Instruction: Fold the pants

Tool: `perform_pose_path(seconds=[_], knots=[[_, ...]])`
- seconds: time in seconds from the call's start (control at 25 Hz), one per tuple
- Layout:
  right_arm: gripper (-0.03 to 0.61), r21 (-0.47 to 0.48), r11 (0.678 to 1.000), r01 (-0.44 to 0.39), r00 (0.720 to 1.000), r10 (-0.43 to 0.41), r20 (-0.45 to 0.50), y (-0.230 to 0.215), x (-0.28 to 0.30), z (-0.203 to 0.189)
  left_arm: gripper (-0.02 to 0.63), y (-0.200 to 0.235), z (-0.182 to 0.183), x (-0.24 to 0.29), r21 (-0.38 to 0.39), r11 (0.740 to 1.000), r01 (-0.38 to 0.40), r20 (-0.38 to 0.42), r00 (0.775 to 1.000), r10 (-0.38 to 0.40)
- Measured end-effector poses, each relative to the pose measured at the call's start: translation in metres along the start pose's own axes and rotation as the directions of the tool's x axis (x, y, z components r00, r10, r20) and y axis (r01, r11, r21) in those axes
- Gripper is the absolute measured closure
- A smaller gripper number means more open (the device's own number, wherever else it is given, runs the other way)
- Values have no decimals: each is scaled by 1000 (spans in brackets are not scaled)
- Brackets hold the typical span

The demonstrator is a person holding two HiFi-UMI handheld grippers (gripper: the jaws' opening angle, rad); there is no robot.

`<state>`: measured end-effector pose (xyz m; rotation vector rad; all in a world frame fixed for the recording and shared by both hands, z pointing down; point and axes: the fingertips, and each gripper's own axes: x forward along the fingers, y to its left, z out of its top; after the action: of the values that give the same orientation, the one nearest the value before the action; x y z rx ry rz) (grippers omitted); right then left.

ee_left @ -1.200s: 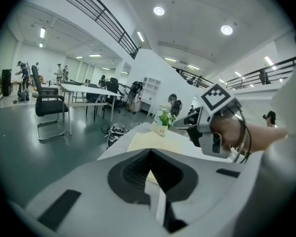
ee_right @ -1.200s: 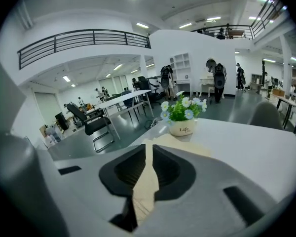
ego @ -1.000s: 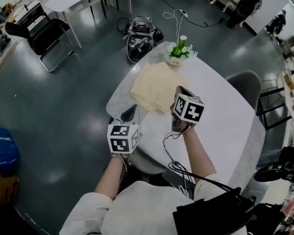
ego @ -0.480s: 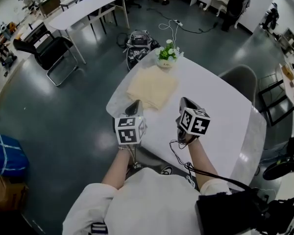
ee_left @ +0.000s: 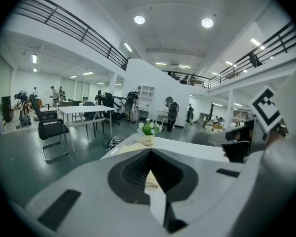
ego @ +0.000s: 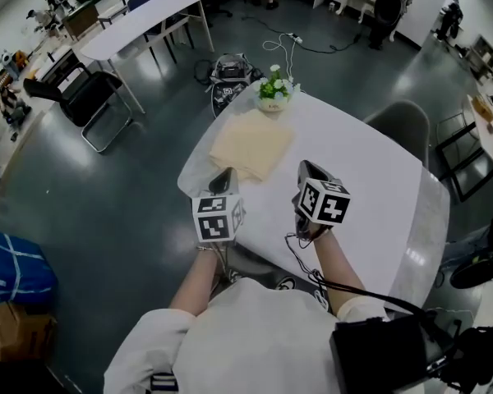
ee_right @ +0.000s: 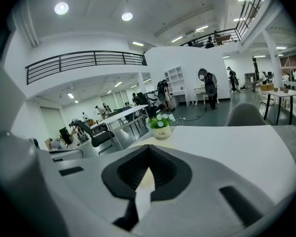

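— Over the near edge of the white table, you are holding both grippers up side by side, with a gap between them. Your left gripper is showing its jaws pressed together at the tips, and nothing is sitting between them.

— Your right gripper is doing the same: its jaws are meeting along their length and pinching nothing. Both grippers are pointing across the table and slightly down.

— Just past your fingertips, the pants are lying folded into a flat beige rectangle on the far left part of the table, and neither gripper is touching them.

— Behind the pants, at the table's far corner, a small flower pot is standing upright, just beside the cloth's far edge.

— A grey chair is waiting at the table's far right side. On the dark floor behind the pot, a black bag is lying near some cables.

— Farther off to your left, a long white desk is standing with a black chair next to it.
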<state>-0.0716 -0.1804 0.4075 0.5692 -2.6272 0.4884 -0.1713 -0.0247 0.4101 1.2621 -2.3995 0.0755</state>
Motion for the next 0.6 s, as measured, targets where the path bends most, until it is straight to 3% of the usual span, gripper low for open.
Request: perform_pose_path(seconds=[0.6], knots=[[586,-70,997,32,999,-31,22,4,1,5,609,4,-2,8,-19,1000,2,-9,1000,-2]])
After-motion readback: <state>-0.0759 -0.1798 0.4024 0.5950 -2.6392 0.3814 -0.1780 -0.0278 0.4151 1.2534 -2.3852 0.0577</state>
